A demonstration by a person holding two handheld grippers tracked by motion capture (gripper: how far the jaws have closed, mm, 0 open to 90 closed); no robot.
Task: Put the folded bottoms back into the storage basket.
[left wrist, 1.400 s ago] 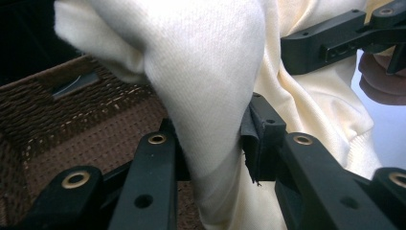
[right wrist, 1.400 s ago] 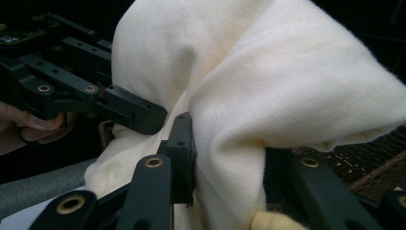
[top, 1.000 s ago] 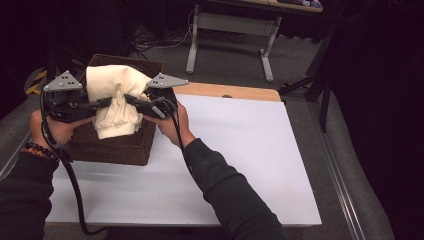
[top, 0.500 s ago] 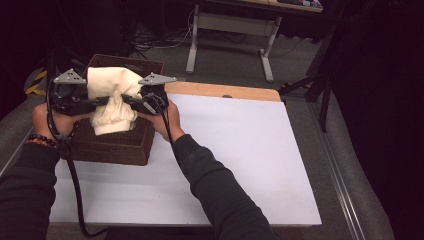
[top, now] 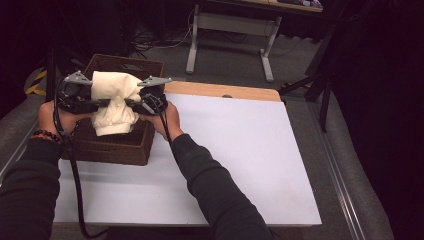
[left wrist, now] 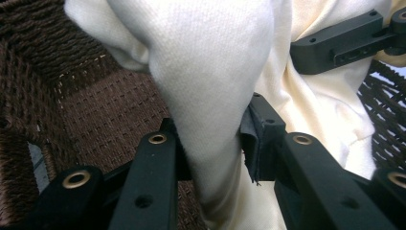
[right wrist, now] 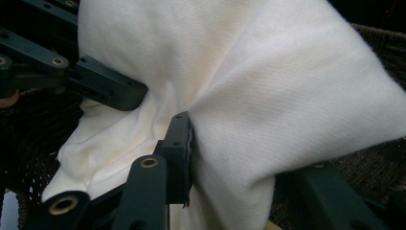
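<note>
Bunched cream cloth [top: 116, 102] held over the open top of the brown wicker basket [top: 120, 150], lower folds hanging down inside it. Left gripper [top: 100, 103] pinching a thick fold from one side, pads pressed into the fabric (clear in the left gripper view). Right gripper [top: 134, 104] clamped on the opposite side, jaws just now easing a little wider, cloth between them. Basket sitting at the left edge of the white table [top: 240, 150]

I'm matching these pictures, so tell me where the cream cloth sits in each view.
High view: cloth upper left, over the basket, between both tools.
Left gripper view: centre, running top to bottom between the jaws.
Right gripper view: across the centre and right.
Shared landmark: the brown wicker basket behind the cloth.
</note>
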